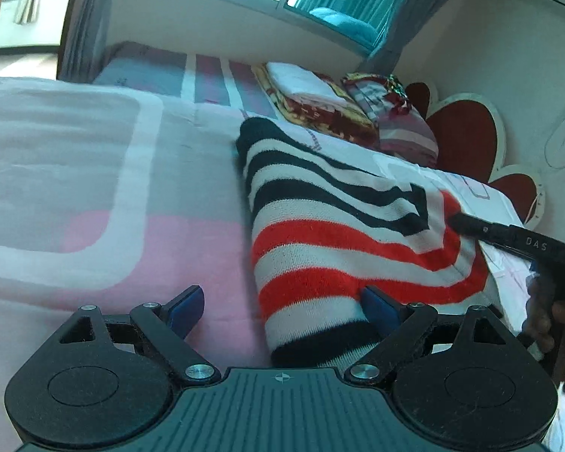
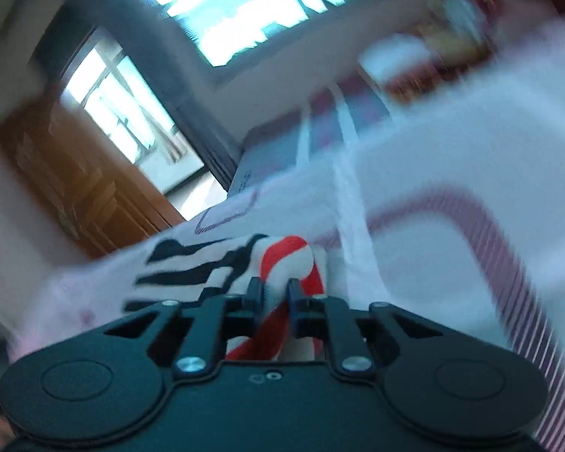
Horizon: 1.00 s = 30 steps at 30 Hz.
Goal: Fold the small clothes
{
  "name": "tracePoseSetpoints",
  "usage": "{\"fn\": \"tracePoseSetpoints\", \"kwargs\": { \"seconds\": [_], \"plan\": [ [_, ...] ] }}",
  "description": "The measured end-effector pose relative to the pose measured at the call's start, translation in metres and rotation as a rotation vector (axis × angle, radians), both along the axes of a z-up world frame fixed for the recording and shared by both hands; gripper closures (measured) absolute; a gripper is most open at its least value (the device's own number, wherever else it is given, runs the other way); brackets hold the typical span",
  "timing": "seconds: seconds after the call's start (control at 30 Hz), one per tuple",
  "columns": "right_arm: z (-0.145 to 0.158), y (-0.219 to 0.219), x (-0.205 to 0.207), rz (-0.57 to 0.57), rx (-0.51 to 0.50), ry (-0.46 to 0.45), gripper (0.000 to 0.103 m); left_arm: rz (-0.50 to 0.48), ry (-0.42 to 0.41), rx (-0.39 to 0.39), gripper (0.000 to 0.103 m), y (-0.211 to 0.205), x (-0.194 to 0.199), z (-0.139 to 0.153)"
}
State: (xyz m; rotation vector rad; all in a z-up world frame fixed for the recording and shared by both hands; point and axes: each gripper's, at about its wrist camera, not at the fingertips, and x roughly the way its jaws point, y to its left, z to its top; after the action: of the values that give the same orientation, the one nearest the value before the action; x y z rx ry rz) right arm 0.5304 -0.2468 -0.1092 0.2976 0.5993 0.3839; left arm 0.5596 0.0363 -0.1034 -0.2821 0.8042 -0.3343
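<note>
The left gripper point(image 1: 278, 303) is standing spread wide, its right pad resting against the striped sweater point(image 1: 342, 233) lying on the bed point(image 1: 94, 196) ahead. The right gripper point(image 2: 275, 293) is pinching a red-striped fold of it.

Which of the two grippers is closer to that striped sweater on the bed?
Right. The right gripper is clamped on the striped sweater; the left gripper stands open at its near end, gripping nothing.

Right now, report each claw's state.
Left claw: open, holding nothing, at the striped garment's near edge.
Right claw: shut on the striped garment.
</note>
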Motion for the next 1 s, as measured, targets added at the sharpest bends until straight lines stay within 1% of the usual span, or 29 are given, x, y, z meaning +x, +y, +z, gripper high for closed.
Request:
{"fn": "tracePoseSetpoints", "kwargs": {
  "seconds": [0.03,0.07,0.1,0.13,0.17,0.2,0.3,0.37,0.4,0.43,0.5,0.63,0.67,0.73,0.8,0.87,0.93,1.0],
  "plan": [
    [0.004,0.010,-0.003,0.033,-0.075,-0.045,0.091,-0.001,-0.003,0.006,0.013,0.001,-0.001,0.000],
    [0.001,0.017,0.000,0.036,-0.134,-0.033,0.092,-0.001,-0.007,0.010,0.013,0.001,-0.002,-0.001],
    [-0.008,0.018,0.009,0.021,-0.168,0.017,0.092,-0.009,-0.006,0.013,0.013,-0.001,-0.001,-0.001],
    [-0.019,0.015,0.015,0.001,-0.180,0.071,0.092,-0.011,-0.005,0.021,0.013,-0.004,0.000,0.001],
    [-0.027,0.008,0.016,-0.012,-0.146,0.084,0.092,-0.015,-0.009,0.034,0.013,-0.006,0.001,0.002],
    [-0.028,0.003,0.015,-0.023,-0.118,0.093,0.092,-0.019,-0.016,0.050,0.012,-0.008,0.002,0.003],
    [-0.023,-0.001,0.015,-0.050,-0.093,0.125,0.080,-0.009,-0.021,0.055,0.012,-0.006,0.001,0.005],
    [-0.013,-0.005,0.007,-0.084,-0.090,0.125,0.062,0.012,-0.028,0.062,0.012,-0.005,-0.006,0.013],
    [-0.006,-0.010,-0.002,-0.093,-0.078,0.112,0.057,0.010,-0.036,0.064,0.012,-0.006,-0.011,0.019],
    [0.003,-0.014,-0.015,-0.087,-0.052,0.092,0.055,0.000,-0.038,0.057,0.012,-0.007,-0.016,0.024],
    [0.012,-0.015,-0.037,-0.053,-0.018,0.076,0.056,-0.019,-0.053,0.039,0.012,-0.010,-0.028,0.033],
    [0.025,-0.010,-0.080,0.040,-0.017,0.047,0.057,-0.049,-0.046,0.044,0.012,-0.016,-0.051,0.038],
    [0.026,-0.006,-0.088,0.060,-0.028,0.042,0.058,-0.051,-0.040,0.052,0.012,-0.017,-0.055,0.036],
    [0.026,0.002,-0.101,0.086,-0.081,0.035,0.057,-0.040,-0.027,0.054,0.012,-0.016,-0.059,0.031],
    [0.020,0.010,-0.101,0.110,-0.133,0.050,0.057,-0.024,-0.014,0.039,0.012,-0.014,-0.062,0.025],
    [0.008,0.017,-0.094,0.118,-0.186,0.099,0.058,-0.023,-0.019,0.045,0.012,-0.018,-0.062,0.022],
    [0.000,0.019,-0.092,0.127,-0.180,0.135,0.058,-0.022,-0.026,0.056,0.012,-0.020,-0.064,0.020],
    [-0.005,0.019,-0.093,0.114,-0.165,0.145,0.056,-0.020,-0.028,0.055,0.012,-0.020,-0.065,0.019]
  ]
}}
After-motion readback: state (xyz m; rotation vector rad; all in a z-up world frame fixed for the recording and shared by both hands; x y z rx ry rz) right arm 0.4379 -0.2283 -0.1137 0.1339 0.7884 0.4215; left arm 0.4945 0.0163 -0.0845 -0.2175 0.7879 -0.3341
